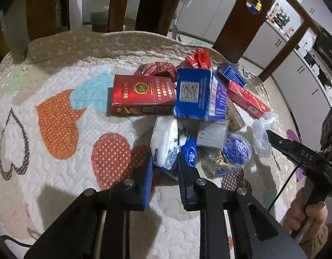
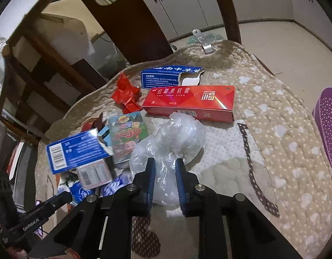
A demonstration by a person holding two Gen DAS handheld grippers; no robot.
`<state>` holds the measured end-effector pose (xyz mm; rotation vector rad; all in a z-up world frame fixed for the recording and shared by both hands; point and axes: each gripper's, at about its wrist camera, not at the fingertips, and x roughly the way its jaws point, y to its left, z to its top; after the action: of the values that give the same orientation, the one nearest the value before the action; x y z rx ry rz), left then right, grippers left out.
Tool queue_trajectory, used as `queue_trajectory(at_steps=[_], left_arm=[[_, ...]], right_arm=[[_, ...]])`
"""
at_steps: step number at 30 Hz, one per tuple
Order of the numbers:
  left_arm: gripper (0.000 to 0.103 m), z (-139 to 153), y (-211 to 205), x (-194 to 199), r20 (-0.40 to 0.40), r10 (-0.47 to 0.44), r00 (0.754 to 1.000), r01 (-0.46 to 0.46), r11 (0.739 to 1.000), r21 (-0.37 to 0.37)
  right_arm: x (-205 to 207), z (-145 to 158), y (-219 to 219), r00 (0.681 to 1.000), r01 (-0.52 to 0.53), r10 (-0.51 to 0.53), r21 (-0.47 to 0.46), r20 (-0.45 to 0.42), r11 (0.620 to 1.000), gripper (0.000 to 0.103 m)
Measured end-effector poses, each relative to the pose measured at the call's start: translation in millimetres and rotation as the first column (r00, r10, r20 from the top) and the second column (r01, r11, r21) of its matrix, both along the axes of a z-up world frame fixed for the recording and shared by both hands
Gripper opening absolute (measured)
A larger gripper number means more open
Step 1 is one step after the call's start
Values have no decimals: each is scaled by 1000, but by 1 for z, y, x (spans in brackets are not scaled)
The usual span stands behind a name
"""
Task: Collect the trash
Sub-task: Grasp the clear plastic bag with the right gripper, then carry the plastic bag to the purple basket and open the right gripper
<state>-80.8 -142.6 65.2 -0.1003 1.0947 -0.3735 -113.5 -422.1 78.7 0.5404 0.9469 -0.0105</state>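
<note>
A heap of trash lies on a quilted chair cushion. My left gripper is shut on the lower end of a white tissue pack. Behind the pack lie a red cigarette box, a blue box and a long red box. My right gripper is shut on a crumpled clear plastic bag, in front of the long red box. The right gripper also shows at the right of the left wrist view, its tip at the clear bag.
Dark wooden chair-back slats rise behind the cushion. A red wrapper, a torn blue box and a cartoon-printed box lie in the heap. A purple slipper is on the floor at the right, with white cabinets beyond.
</note>
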Motion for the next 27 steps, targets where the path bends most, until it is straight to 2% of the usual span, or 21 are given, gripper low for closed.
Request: queue_trajectory(at_steps=[6, 17, 23, 27], left_arm=[[17, 16, 2, -21, 26, -12, 1000, 12, 1000, 4], [17, 68, -9, -57, 151, -94, 984, 91, 996, 26], [17, 83, -57, -60, 164, -189, 968, 189, 982, 11], [17, 89, -110, -60, 168, -282, 944, 284, 959, 16]], right_arm=[[-29, 16, 3, 999, -19, 20, -39, 36, 999, 20], [-76, 35, -11, 996, -10, 17, -83, 92, 997, 19], [-101, 39, -35, 993, 41, -28, -103, 117, 994, 19], [-120, 43, -64, 987, 96, -82, -98, 135, 991, 19]])
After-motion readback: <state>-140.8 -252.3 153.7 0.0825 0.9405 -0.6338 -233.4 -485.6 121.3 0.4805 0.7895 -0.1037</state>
